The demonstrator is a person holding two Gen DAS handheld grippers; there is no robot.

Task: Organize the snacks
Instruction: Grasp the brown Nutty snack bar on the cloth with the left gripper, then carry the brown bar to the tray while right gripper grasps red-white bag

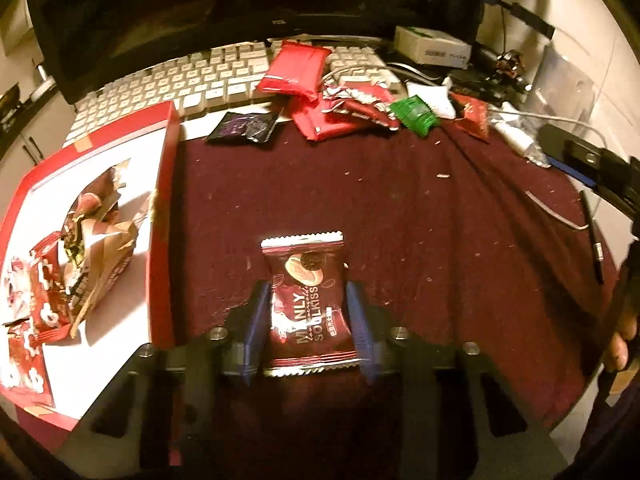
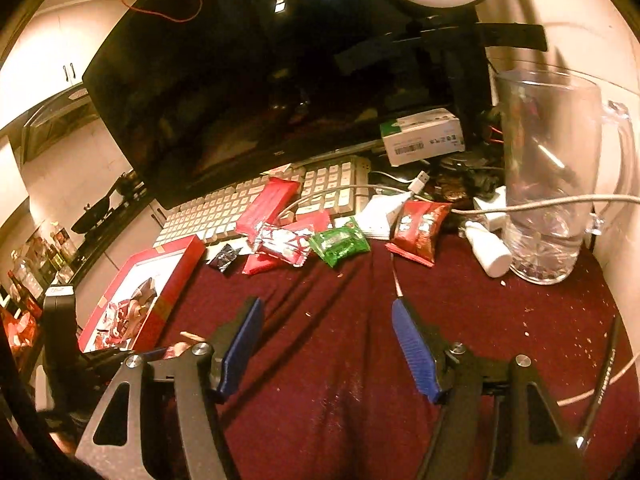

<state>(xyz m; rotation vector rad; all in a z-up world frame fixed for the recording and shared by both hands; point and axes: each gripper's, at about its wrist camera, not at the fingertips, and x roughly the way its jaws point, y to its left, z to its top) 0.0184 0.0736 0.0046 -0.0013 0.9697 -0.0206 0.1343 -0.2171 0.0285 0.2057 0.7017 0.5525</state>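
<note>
The left gripper [image 1: 306,300] clamps a dark red snack packet [image 1: 307,304] lying lengthwise along its fingers, serrated end pointing away, while the right gripper [image 2: 327,318] gapes empty.

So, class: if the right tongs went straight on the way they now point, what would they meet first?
Nothing lies between the open right tongs. Bare maroon cloth stretches ahead, and they tilt down, so probably the cloth first; beyond it sits the green packet, though depth is unclear.

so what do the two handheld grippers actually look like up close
Both match: the left gripper and right gripper have black angular frames with triangular cutouts, round silver bolt heads at the joints, and two fingers faced with ribbed blue pads. No cables or markings show on either.
</note>
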